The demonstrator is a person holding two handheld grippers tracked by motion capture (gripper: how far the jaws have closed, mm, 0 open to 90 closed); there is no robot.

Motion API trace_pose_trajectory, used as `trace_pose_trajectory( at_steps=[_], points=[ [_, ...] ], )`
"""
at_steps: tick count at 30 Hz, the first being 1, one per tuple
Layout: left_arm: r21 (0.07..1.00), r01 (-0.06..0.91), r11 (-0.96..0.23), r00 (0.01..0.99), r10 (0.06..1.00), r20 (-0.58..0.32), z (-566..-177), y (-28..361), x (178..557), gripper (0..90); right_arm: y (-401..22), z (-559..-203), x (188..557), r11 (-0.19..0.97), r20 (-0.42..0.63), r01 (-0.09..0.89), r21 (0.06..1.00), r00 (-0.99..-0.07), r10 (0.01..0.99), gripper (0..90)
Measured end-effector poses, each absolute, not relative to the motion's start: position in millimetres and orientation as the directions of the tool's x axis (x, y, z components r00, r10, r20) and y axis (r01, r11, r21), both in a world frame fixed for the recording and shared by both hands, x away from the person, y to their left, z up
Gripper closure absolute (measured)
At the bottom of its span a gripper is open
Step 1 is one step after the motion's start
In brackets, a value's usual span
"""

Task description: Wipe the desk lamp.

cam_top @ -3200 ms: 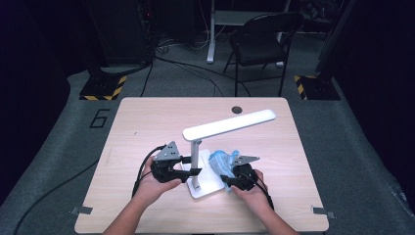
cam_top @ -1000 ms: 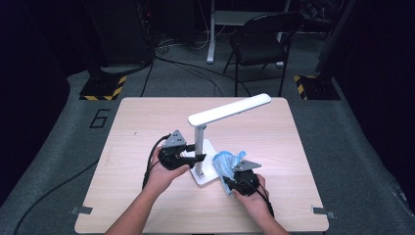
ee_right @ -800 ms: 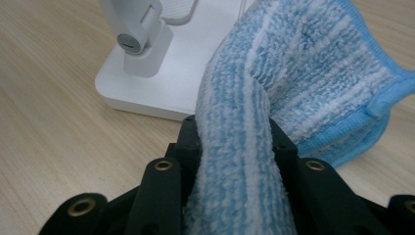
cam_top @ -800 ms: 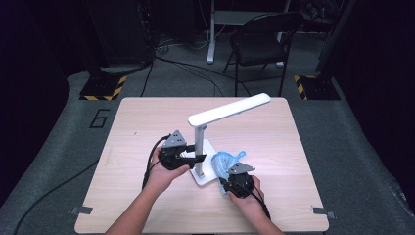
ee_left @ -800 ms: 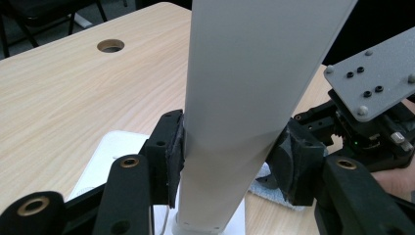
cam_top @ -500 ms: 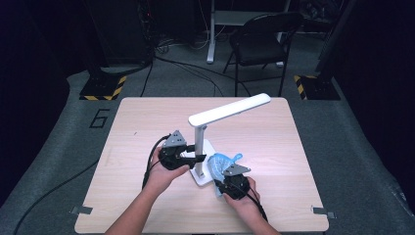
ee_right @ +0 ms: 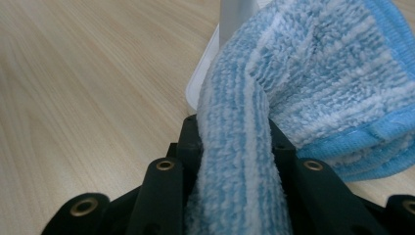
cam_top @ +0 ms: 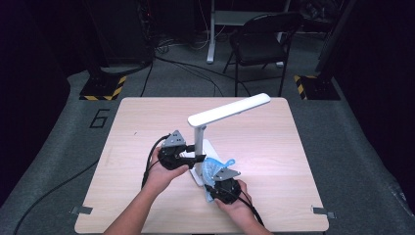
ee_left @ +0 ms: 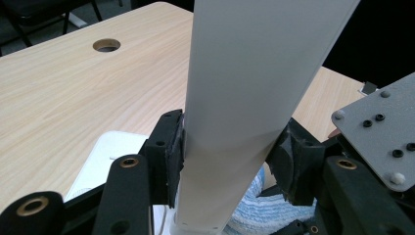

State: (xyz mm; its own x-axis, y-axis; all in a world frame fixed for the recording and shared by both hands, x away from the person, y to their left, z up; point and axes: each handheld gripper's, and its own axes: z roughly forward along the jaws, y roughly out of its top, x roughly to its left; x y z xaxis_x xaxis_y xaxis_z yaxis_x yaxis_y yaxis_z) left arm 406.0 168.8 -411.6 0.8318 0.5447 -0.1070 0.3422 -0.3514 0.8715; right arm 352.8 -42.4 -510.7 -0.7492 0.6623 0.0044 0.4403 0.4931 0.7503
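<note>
A white desk lamp stands on the wooden table, its flat head reaching to the right. My left gripper is shut on the lamp's upright post, one pad on each side. A blue and white towelling cloth lies over the front of the lamp's base. My right gripper is shut on a fold of that cloth, just in front of the base. The right gripper's grey plate sits close beside the left jaws.
A round cable hole is in the tabletop behind the lamp. Black cables trail from the left gripper toward the near edge. A dark folding chair stands beyond the far edge. Bare wood lies to the left and right of the lamp.
My right gripper has slid the cloth leftward along the front of the lamp base. The left gripper has stayed shut on the post.
</note>
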Motion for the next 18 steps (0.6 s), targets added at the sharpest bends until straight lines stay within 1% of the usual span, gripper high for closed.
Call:
trace_pose_trajectory(
  at_steps=[5,12,17,18],
  points=[
    [0.874,0.335,-0.351,0.833,0.543,-0.102,-412.3,169.6,406.4,50.6,-43.7,-511.2,353.6,0.516,-0.033,0.414,0.750,-0.755,0.655,68.3],
    [0.873,0.327,-0.362,0.834,0.544,-0.087,-412.0,170.8,406.6,50.9,-52.7,-511.7,360.6,0.516,-0.047,0.421,0.746,-0.739,0.672,68.3],
    [0.874,0.331,-0.356,0.833,0.545,-0.094,-412.6,170.8,406.5,51.0,-61.0,-511.7,368.0,0.477,-0.023,0.462,0.748,-0.700,0.713,68.2],
    [0.874,0.332,-0.356,0.833,0.546,-0.094,-412.6,170.9,406.4,51.0,-65.1,-511.1,370.5,0.490,-0.028,0.464,0.738,-0.705,0.709,68.2]
  ],
)
